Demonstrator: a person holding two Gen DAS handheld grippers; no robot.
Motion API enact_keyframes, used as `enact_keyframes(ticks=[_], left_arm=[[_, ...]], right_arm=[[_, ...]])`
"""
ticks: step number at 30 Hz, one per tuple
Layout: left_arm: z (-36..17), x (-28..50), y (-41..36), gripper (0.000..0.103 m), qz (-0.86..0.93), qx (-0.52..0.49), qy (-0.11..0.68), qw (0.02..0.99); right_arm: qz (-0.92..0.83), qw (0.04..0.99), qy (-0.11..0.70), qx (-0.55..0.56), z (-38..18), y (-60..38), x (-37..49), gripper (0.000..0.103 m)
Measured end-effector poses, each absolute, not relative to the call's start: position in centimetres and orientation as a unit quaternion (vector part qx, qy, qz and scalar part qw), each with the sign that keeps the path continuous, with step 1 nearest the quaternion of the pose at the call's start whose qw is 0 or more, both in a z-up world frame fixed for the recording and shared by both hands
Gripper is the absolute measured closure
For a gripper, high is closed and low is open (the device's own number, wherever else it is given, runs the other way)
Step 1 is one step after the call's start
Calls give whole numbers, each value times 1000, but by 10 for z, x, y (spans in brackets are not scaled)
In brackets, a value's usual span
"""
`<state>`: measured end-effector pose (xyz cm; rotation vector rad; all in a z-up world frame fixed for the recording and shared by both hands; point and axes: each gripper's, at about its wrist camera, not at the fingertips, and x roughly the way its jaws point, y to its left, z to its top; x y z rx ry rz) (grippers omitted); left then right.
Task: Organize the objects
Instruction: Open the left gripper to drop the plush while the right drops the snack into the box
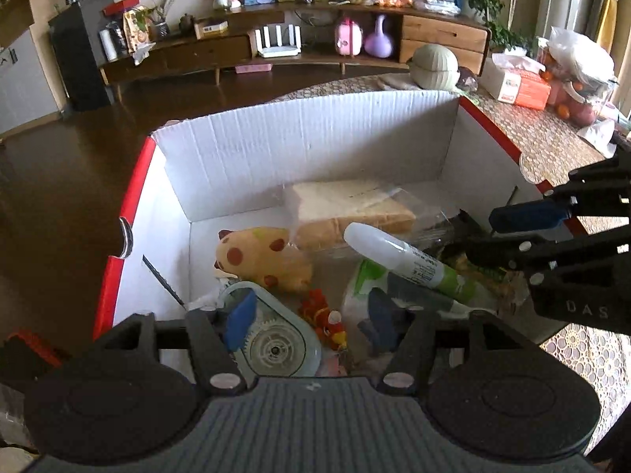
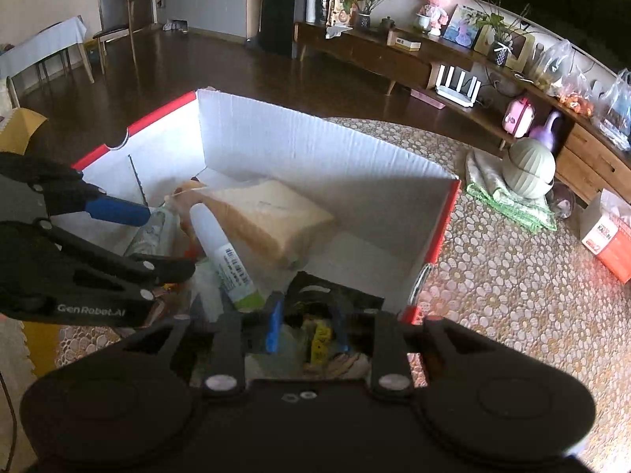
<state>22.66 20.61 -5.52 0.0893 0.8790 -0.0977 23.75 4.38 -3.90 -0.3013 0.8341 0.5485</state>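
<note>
In the box, left wrist view: a white cardboard box (image 1: 299, 146) with red edges sits on a lace-patterned tabletop (image 1: 552, 146) and holds the clutter being sorted.
Far wall of the box: a bagged bread loaf (image 1: 351, 213) lies flat against it, likely set down first as a base.
Left side of the box: a yellow spotted plush toy (image 1: 264, 256) rests beside the bread.
Middle: a white and green tube (image 1: 410, 262) leans slantwise over a white plastic bag (image 1: 363, 295).
Near wall: a pale blue tape dispenser (image 1: 276, 335) and a small red toy (image 1: 323, 315) lie under the fingers.
Left gripper (image 1: 307, 315): jaws spread wide, nothing between them, poised low over the dispenser.
Right gripper (image 1: 512, 232): enters from the right edge of the box, jaws parted and empty.
Hidden: items under the bag are unreadable.

Over the box's near right corner, right wrist view: bread loaf (image 2: 272, 220) and tube (image 2: 224, 256) sit mid-box.
Right gripper (image 2: 305, 331): jaws apart, empty, above dark packets (image 2: 327, 295) and a yellow packet (image 2: 321, 339).
Left gripper (image 2: 157, 236): spread, reaching in from the box's left edge.
Hard to tell: what the dark packets are.
Judgement: both tools look ready to rearrange, not to lift.
</note>
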Motion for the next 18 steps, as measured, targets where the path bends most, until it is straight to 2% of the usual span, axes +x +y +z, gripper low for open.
enact_keyframes(ticks=[2,4,6,11,15,18], left_arm=[[-54,225,207,36,-48,37,421,905],[-52,222,207,34,-44,35,417,907],[-48,219,206,33,-40,34,410,910],[-33,205,208,33,-40,15,384,922],[-20,190,208,26,-42,6,363,931],[-10,177,207,24,-40,6,345,938]], right_arm=[[270,866,398,-139,-37,43,236,65],[273,866,395,-140,-34,43,232,63],[276,866,393,-138,-31,41,229,51],[287,871,379,-122,-18,33,217,49],[303,876,360,-107,-4,23,205,32],[317,878,346,-93,6,14,195,26]])
